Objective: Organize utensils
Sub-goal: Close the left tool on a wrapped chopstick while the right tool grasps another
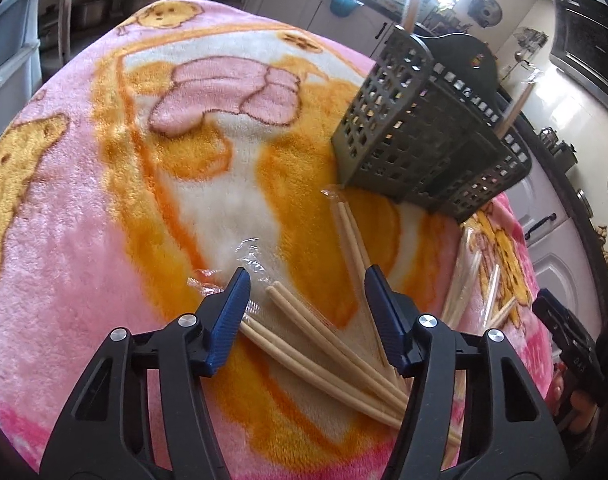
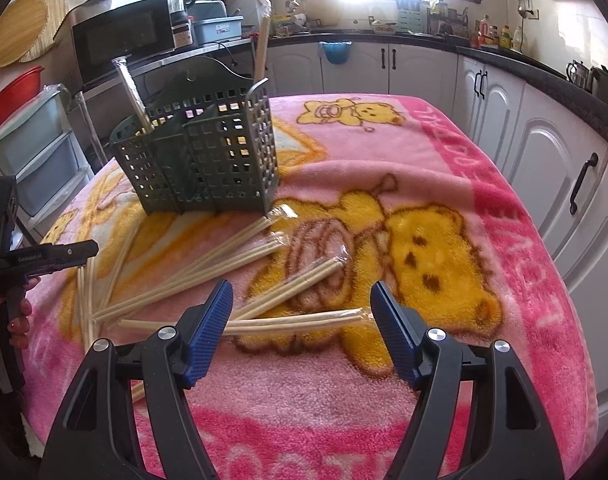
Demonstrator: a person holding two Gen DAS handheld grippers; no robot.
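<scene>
Kitchen cabinets (image 2: 423,68) and a dark counter (image 2: 503,54) with a microwave (image 2: 124,38) ring a tabletop draped in a pink fleece blanket (image 2: 483,240) printed with yellow bears. On the blanket stands a dark green perforated utensil caddy (image 2: 208,164), upright, divided into compartments; a wrapped pale stick (image 2: 132,94) leans out of its left compartment in the right wrist view and a long wooden handle (image 2: 262,46) rises from the back one.

Scattered in front of the caddy lie many pale wooden chopsticks in clear plastic sleeves (image 2: 208,260), crossing one another at loose angles.

The left tool (image 1: 307,280) hangs low over the blanket with its blue-padded jaws apart; one wrapped pair of chopsticks (image 1: 327,334) runs diagonally through the gap between them, and a second pair lies just beside it under the left pad. The pads do not press on the sticks.

The right tool (image 2: 302,292) is also apart, wide, nothing gripped; a horizontal wrapped pair (image 2: 296,325) lies on the blanket beneath the gap between its fingertips, and another short pair (image 2: 300,282) sits just beyond.

At the left edge of the right wrist view, a hand (image 2: 18,312) holds the other tool's black body.
</scene>
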